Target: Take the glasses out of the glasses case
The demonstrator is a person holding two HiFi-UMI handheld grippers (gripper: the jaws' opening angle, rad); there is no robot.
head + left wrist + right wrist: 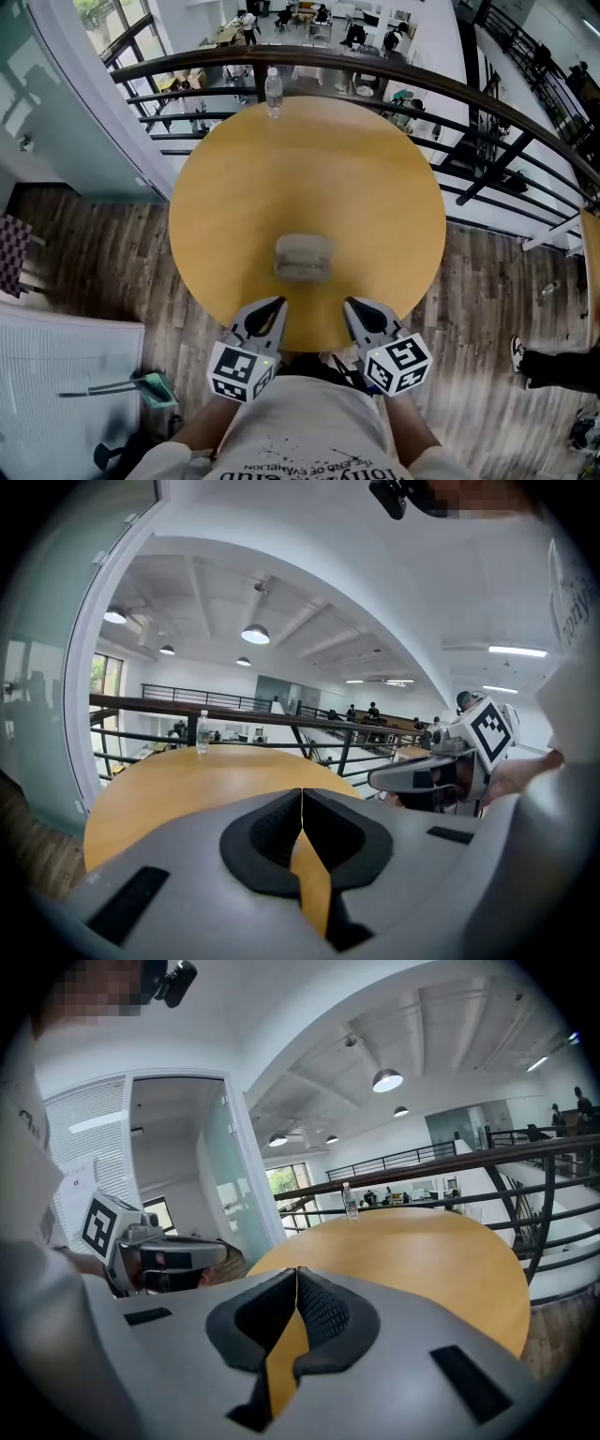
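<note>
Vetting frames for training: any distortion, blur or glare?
Head view: fisheye bows the dark metal railing; the grey oblong glasses case looks soft against the round yellow wooden table. Left and right gripper views: black vignetted corners, bright ceiling lamps.

Bright, even light is being cast by round ceiling lamps (255,633) high beyond the left claw (302,791). The railing (234,710) ahead of it is being bowed by wide-angle distortion, and both gripper views are being darkened toward their corners.
</note>
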